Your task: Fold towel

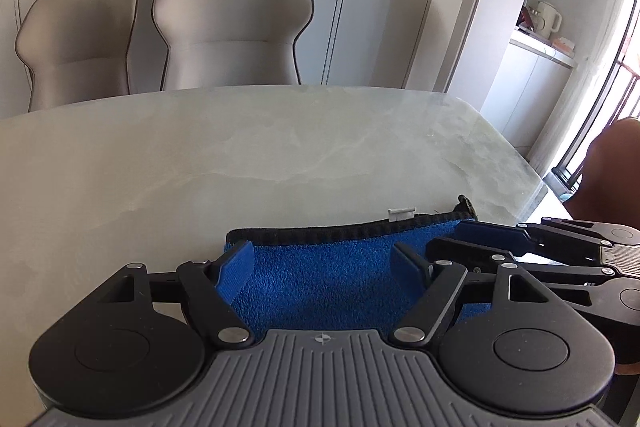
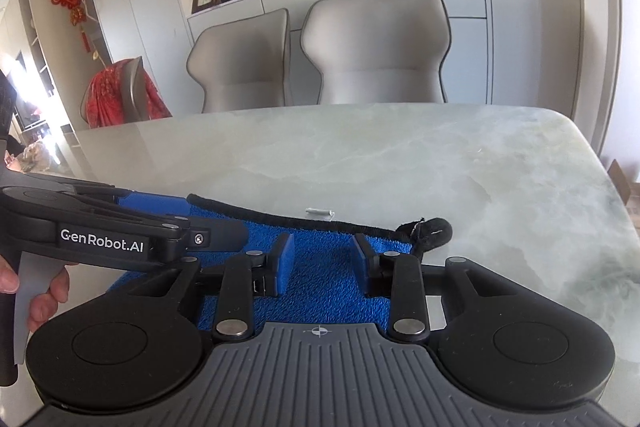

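Observation:
A blue towel (image 1: 320, 275) with a black hem lies flat on the marble table (image 1: 240, 155) near its front edge; it also shows in the right wrist view (image 2: 320, 267). A black hanging loop (image 2: 432, 229) sticks out at its far right corner. My left gripper (image 1: 324, 259) is open, low over the towel's left part, fingers astride the cloth. My right gripper (image 2: 322, 251) is open over the towel's right part, holding nothing. Each gripper shows in the other's view: the right one (image 1: 472, 239) and the left one (image 2: 200, 223). The towel's near part is hidden under the gripper bodies.
A small white tag or scrap (image 2: 319, 212) lies on the table just beyond the towel's hem. Two beige chairs (image 1: 232, 27) stand at the far side. The table's right edge (image 1: 536, 187) is close. A sideboard with ornaments lines the back wall.

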Motion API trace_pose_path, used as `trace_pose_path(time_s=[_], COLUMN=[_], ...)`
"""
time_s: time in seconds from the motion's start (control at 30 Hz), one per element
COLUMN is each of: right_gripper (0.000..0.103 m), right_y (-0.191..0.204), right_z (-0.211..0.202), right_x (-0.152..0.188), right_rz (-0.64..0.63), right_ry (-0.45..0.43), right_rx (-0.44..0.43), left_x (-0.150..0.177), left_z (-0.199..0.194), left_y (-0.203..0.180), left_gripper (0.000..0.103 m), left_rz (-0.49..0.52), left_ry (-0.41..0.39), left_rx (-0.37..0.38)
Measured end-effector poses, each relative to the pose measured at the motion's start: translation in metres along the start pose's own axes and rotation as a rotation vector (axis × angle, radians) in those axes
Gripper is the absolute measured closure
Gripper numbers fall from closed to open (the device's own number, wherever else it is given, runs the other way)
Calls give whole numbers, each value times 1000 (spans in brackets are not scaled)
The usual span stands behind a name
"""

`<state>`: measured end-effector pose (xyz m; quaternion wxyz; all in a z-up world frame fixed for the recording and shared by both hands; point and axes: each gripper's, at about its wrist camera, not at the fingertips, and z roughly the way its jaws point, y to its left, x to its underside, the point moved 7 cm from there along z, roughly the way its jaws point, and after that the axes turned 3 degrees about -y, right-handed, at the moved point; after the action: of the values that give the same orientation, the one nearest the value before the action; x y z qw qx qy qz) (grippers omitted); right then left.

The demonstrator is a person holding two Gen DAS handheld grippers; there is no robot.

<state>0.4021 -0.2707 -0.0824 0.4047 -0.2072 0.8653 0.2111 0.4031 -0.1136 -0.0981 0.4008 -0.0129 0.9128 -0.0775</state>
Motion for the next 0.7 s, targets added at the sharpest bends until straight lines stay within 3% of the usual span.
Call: trace_pose_path(time_s=[0.17, 0.4, 0.6, 0.7], right_gripper=[73, 71, 69, 69], right_y=[-8, -24, -15, 10], right_z=[7, 10, -33, -55], right_x=[0, -6, -7, 10], right_rz=[-18, -24, -2, -37], right_ry=[15, 33, -29, -21], right_rx=[-1, 50, 43, 11], left_x=[7, 10, 15, 33], left_z=[7, 3, -35, -62], left_y=[-4, -3, 4, 0], left_gripper=[25, 25, 24, 24], left_rz=[104, 126, 66, 34], left_ry=[13, 12, -29, -44], left_rx=[-3, 0, -10, 12])
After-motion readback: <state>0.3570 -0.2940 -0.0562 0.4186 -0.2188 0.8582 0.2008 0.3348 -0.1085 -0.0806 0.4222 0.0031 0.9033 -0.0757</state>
